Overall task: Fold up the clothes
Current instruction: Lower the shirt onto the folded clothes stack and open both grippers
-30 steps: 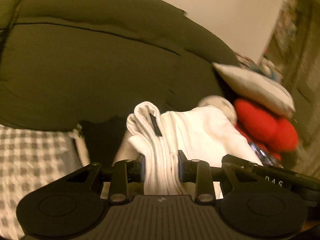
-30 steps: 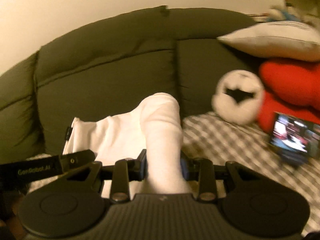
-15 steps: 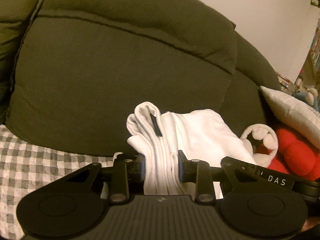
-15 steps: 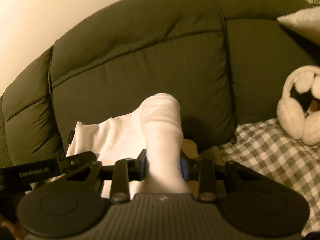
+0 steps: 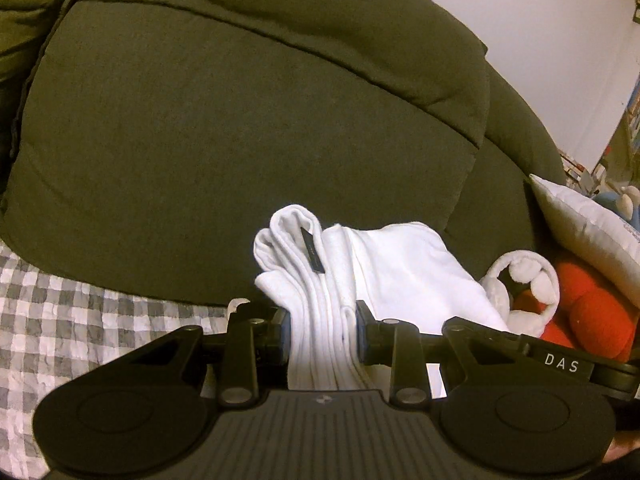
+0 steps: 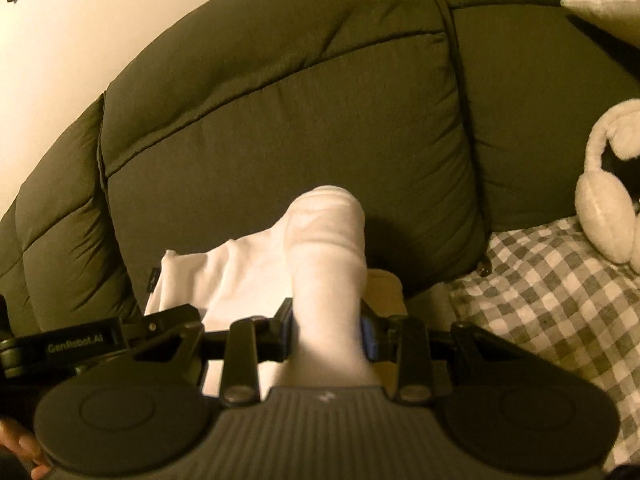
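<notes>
Left wrist: left gripper (image 5: 322, 330) clamping white garment (image 5: 400, 268).

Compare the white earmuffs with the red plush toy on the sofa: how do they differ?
The fluffy white earmuffs are a curved band with rounded pads; the red plush toy is a lumpy mass whose full shape is hidden. The earmuffs sit nearer the white folded garment; the toy lies behind them, under the pale cushion. Only the earmuffs show in the right wrist view. Both look soft and rest on the dark green sofa.
</notes>
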Demonstrator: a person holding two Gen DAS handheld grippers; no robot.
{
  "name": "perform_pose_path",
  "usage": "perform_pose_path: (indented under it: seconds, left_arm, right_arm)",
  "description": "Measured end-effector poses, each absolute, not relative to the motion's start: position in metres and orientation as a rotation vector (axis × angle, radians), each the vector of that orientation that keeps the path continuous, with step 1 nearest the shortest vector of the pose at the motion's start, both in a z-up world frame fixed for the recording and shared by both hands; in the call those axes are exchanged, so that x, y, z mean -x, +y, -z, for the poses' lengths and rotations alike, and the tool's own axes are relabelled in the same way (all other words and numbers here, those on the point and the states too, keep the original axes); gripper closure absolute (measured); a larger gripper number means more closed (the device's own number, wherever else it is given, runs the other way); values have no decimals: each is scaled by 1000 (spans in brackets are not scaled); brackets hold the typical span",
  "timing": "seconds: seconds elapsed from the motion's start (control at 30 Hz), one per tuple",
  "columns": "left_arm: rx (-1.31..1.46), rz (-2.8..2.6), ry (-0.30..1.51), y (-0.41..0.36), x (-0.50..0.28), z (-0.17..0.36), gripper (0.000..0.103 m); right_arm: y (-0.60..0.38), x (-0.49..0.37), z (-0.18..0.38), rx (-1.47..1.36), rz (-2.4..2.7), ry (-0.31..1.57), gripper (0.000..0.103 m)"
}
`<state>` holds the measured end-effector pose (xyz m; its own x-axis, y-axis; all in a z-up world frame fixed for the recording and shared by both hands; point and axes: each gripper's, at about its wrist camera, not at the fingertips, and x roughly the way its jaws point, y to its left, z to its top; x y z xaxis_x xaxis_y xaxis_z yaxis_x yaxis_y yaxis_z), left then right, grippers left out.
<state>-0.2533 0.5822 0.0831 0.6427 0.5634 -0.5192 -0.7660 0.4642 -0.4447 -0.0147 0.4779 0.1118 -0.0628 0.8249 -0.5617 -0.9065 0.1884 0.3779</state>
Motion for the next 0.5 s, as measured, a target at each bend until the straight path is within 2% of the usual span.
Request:
perform_pose_path:
  seconds: [0.17,0.27,0.37,0.43,0.5]
  left_arm:
    - [735,-814,337,586,254,-72,74]
    - [734,-827,344,588,254,-64,72]
    - [722,-838,349,587,254,-61,71]
    - [717,-841,349,588,255,-60,69]
    - [719,-839,348,587,258,-62,66]
  right_arm:
    - [481,6,-98,123,-1405,890,72]
    - [481,7,-91,125,-1412,868,70]
    - [481,9,-84,120,-1410,841,65]
    - [479,9,-83,115,-1404,822,56]
    - [475,8,-86,105,-1401,800,53]
